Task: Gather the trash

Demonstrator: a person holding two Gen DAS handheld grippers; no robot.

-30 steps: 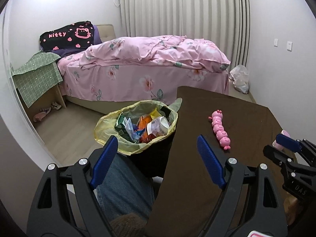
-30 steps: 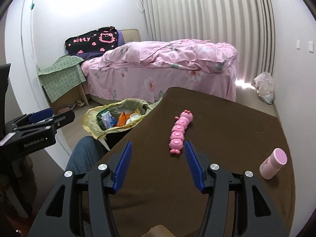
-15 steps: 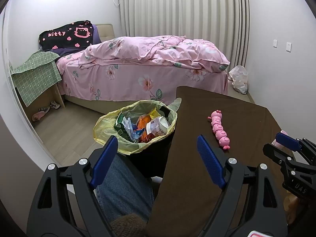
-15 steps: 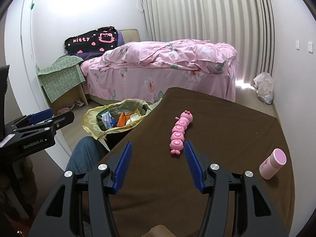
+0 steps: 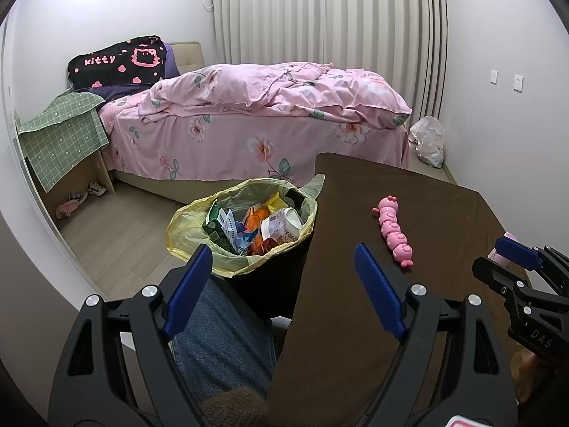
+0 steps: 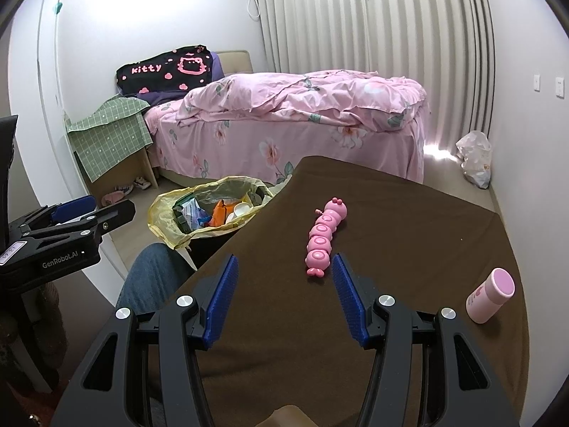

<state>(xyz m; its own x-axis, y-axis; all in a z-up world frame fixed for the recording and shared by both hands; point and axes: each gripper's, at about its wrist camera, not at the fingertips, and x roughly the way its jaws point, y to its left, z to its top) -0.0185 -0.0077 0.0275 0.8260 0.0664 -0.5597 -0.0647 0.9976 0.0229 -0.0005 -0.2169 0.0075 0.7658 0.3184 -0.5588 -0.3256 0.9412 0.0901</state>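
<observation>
1. Right gripper (image 6: 282, 295): blue-padded fingers (image 6: 346, 293) standing wide, holding nothing, hovering over the brown cloth-covered bench (image 6: 409, 213).
2. Left gripper (image 5: 282, 290): fingers gaping wide, empty.
3. Pink segmented plastic caterpillar toy (image 6: 324, 237): lying just ahead of the right fingers.
4. Pink cylindrical bottle (image 6: 490, 295): lying right of them.
5. Yellow-bagged trash bin (image 5: 245, 227): sitting beside the bench, already filling.
6. Risk: the rounded bottle rolling away from an off-centre pinch.

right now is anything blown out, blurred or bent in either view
Right wrist view: glare on the floor under the curtain; the curtain's pleats bow from fisheye. Left wrist view: even light, no glare; the bin bag and pink caterpillar toy are sharp.
</observation>
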